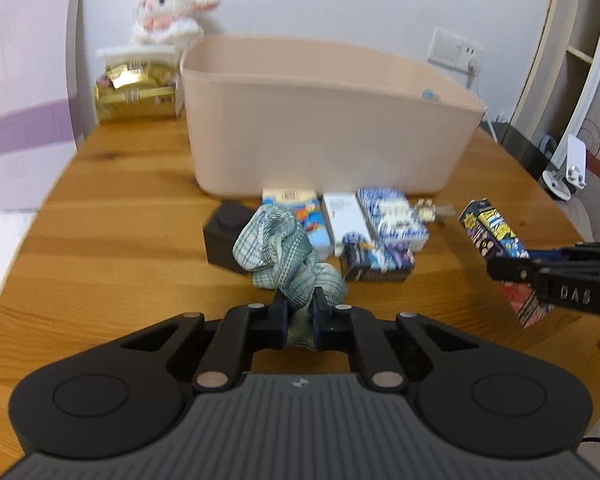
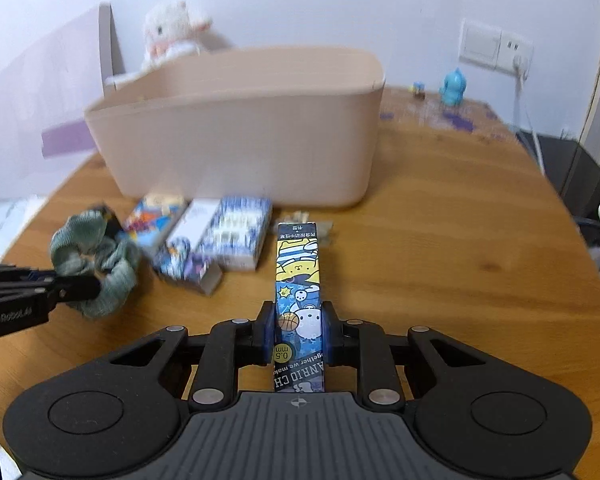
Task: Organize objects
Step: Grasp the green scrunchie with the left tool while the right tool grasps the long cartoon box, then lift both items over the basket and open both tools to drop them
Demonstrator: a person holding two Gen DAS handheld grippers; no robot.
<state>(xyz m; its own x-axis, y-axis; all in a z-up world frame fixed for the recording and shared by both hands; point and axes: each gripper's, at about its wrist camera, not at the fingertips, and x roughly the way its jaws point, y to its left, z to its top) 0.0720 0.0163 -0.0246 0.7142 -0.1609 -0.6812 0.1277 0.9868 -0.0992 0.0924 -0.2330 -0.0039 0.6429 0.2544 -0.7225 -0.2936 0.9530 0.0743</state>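
Black tongs (image 1: 299,304), silver rivets, ribbed grey housing.

White plush lamb (image 1: 172,4) atop gold gift box (image 1: 134,94), blue figurine (image 2: 453,87), wall socket (image 2: 496,49) beyond.

The table (image 2: 440,240) is varnished wood with visible grain and a soft sheen. The bin (image 2: 240,140), upper centre, looks like smooth matt plastic. The scrunchie (image 1: 288,252) is ribbed cloth. The pen box (image 2: 298,280), lower centre, is glossy printed card. The gold box (image 1: 136,96), upper left, shines like foil. The plush toy (image 1: 168,4) is fluffy.
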